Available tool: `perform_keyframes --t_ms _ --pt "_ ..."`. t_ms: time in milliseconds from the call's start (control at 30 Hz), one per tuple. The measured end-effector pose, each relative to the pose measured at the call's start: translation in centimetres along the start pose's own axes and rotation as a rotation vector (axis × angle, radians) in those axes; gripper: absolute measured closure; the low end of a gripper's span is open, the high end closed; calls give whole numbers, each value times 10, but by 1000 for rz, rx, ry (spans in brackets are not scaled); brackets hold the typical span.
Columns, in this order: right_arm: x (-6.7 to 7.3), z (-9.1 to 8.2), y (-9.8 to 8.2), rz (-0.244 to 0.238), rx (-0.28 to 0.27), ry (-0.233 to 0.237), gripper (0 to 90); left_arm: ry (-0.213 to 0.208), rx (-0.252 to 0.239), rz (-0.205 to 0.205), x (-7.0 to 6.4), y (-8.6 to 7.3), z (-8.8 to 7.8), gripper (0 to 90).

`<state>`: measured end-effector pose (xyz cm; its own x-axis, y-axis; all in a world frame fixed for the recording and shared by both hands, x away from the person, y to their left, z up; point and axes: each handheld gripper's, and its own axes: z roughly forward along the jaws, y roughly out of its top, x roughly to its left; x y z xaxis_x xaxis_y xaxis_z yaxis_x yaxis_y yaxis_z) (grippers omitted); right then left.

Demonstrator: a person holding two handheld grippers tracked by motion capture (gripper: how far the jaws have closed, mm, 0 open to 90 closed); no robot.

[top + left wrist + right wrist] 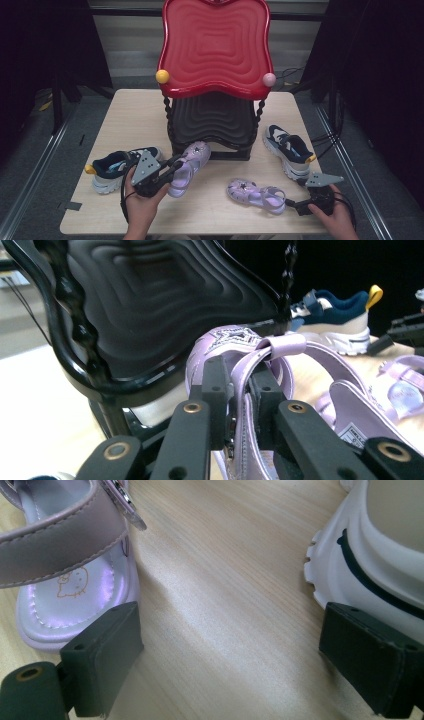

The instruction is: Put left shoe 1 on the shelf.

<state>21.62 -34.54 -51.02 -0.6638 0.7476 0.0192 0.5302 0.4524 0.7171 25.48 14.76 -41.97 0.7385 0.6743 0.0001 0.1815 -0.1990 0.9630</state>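
- Lilac plastic marks the held sandal in the high view, just left of centre in the lower half of the frame, with its toe against the foot of the black lower tier of a two-tier shoe rack.
- Same view: the left gripper, in the person's left hand at the lower left, is clamped on that sandal's side wall; the sandal seems lifted slightly off the wooden table, though the angle makes that hard to judge.
- Same view: a navy sneaker with a yellow heel tab lies left of the gripper, a second lilac sandal lies flat at lower centre, and another navy sneaker sits at centre right; the rack's red upper tier fills the upper centre.
- Same view: the right gripper rests at the lower right, its tips just beside the heel of the second sandal.
- Left gripper view: both black jaws pinch the sandal's thin lilac wall at lower centre, the strap loop arching above them and the black tier filling the upper left.
- Right gripper view: the jaws stand wide apart over bare wood, with the second sandal's heel at the left edge and a white sneaker sole at the right; neither pad presses on anything.
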Motion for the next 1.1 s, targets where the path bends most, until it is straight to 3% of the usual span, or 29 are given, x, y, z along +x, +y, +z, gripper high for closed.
perform_keyframes --t_ms 400,733,767,833,1100 --pt "0 0 0 0 0 0 89 68 -44 -16 2 26 6 811" --pt "0 0 0 0 0 0 89 122 -55 -29 5 35 29 811" --pt "0 0 0 0 0 0 89 130 -64 -52 5 35 31 811" --pt "0 0 0 -1 0 0 89 144 -71 -43 7 37 36 811" --pt "0 0 0 0 0 0 89 199 -102 -71 11 42 55 811"
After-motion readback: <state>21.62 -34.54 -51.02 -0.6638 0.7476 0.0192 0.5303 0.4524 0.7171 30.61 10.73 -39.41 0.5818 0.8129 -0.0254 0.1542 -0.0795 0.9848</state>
